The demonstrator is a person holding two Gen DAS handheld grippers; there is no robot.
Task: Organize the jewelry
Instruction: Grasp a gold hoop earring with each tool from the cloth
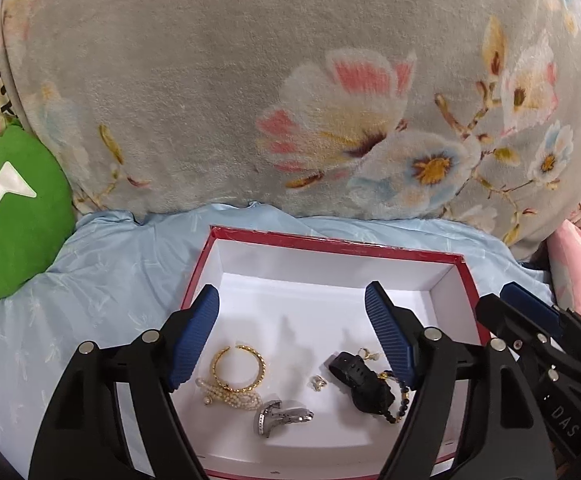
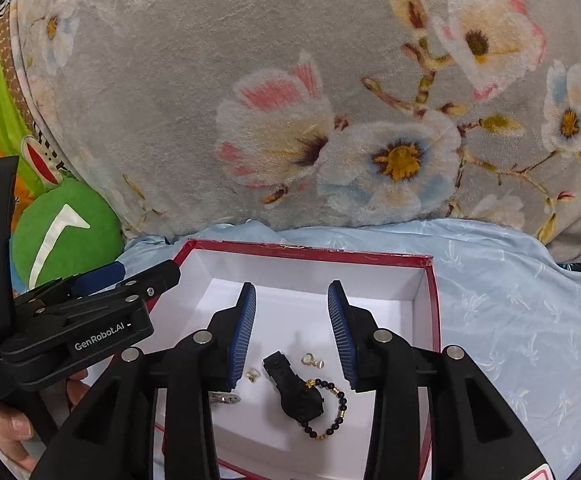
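Note:
A red box with a white inside (image 1: pixel 330 246) (image 2: pixel 430 300) lies on the blue sheet. In it lie a gold twisted bangle (image 1: pixel 237 367), a pearl strand (image 1: pixel 228 397), a silver watch (image 1: pixel 280 417), a black watch (image 1: pixel 360 378) (image 2: pixel 294 390), a black bead bracelet (image 1: pixel 404 398) (image 2: pixel 336 414) and small gold earrings (image 1: pixel 317 382) (image 2: pixel 312 359). My left gripper (image 1: pixel 292 300) is open and empty above the box. My right gripper (image 2: pixel 292 294) is open and empty above the black watch. Each gripper shows at the edge of the other's view.
A grey floral blanket (image 1: pixel 290 80) (image 2: pixel 290 80) rises behind the box. A green cushion (image 1: pixel 10 216) (image 2: pixel 66 232) lies at the left. A pink-white cushion (image 1: pixel 578 272) sits at the right. The light blue sheet (image 2: pixel 522 312) spreads around the box.

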